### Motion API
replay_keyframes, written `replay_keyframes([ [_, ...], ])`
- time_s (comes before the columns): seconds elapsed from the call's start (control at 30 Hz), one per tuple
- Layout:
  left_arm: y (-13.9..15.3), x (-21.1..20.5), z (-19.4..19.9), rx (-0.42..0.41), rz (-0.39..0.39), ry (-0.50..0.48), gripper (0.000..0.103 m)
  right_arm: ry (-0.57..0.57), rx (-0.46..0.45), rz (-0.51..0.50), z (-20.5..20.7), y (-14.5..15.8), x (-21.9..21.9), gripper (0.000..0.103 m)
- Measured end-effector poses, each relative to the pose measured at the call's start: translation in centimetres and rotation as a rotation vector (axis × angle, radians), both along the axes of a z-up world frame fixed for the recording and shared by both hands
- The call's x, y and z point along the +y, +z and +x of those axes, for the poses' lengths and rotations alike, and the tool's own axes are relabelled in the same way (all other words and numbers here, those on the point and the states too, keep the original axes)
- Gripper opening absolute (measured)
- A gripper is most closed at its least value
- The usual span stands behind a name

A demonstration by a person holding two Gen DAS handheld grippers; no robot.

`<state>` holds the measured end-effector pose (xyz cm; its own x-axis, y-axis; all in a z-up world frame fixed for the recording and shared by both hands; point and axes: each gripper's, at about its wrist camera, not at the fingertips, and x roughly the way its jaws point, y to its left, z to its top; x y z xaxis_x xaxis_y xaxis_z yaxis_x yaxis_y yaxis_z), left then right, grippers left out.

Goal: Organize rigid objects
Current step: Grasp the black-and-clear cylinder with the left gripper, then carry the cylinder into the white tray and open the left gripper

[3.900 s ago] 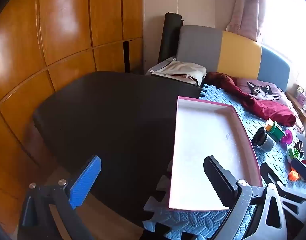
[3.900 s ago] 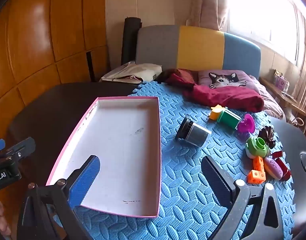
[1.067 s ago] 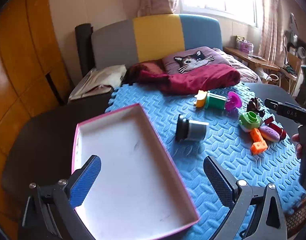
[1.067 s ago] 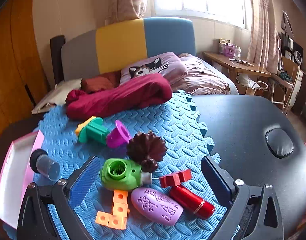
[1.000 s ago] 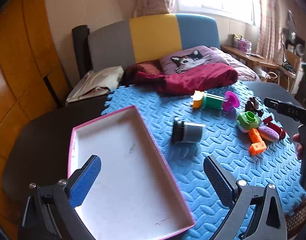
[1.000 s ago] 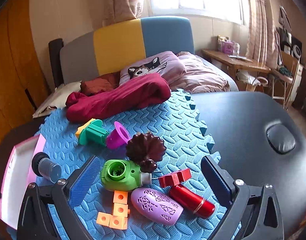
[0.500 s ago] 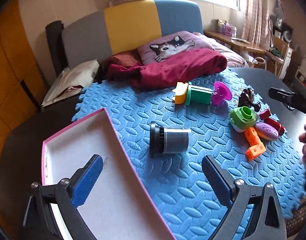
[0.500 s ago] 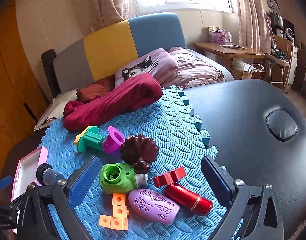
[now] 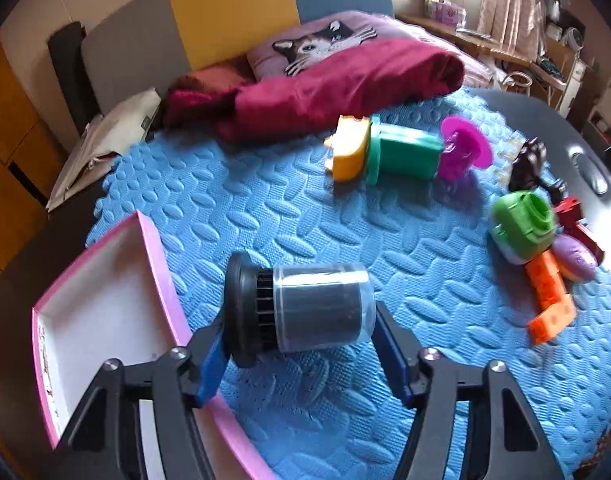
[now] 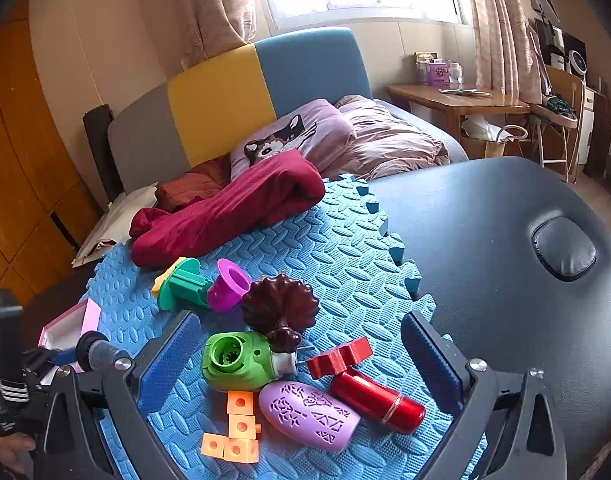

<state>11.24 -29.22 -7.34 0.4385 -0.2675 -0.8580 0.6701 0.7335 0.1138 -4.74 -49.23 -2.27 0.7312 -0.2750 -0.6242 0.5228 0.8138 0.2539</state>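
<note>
Between the blue pads of the left gripper we note a short cylindrical canister, lying on its side on the blue foam mat. Its jaws have just been closing; each pad now sits at one end of the canister, the left pad against the cap and the right against the base, though we cannot tell whether they press on it. We record the canister's look: a wide black ribbed cap, a clear plastic wall, a dark grey core inside. Just left of it lies the pink-rimmed white tray, one corner on the mat. Further out we see a yellow-and-green peg toy, a magenta cup and a dark red cloth. The right gripper has its jaws wide apart, nothing held, hovering over a cluster: a green round toy, a brown shell-shaped piece, a red tube with a star cap, a lilac patterned oval and orange linked cubes.
</note>
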Motion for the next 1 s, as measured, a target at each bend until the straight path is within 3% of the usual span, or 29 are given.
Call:
replay_keyframes([
  [0.1, 0.2, 0.6, -0.8, -0.013, -0.033, 0.006, 0.064, -0.034, -0.022, 0.006, -0.6, 0.3, -0.7, 0.102],
  [0.37, 3.0, 3.6, -4.3, -0.056, -0.142, 0.029, 0.063, -0.134, -0.099, 0.269, -2.6, -1.5, -5.0, 0.098],
  [0.47, 3.6, 4.7, -5.6, -0.074, -0.160, 0.026, 0.063, -0.119, -0.093, 0.306, -2.3, -2.0, -5.1, 0.097],
  [0.7, 4.7, 6.9, -7.6, -0.071, -0.205, 0.037, 0.063, 0.053, -0.014, 0.288, -0.1, -2.3, -2.3, 0.087],
  [0.87, 5.0, 8.4, -8.6, -0.066, -0.221, 0.045, 0.063, 0.219, 0.015, 0.268, 1.0, -2.3, 0.7, 0.064],
  [1.0, 5.4, 9.9, -9.0, -0.064, -0.237, 0.061, 0.063, 0.352, 0.104, 0.210, 2.3, -3.0, 4.0, 0.062],
])
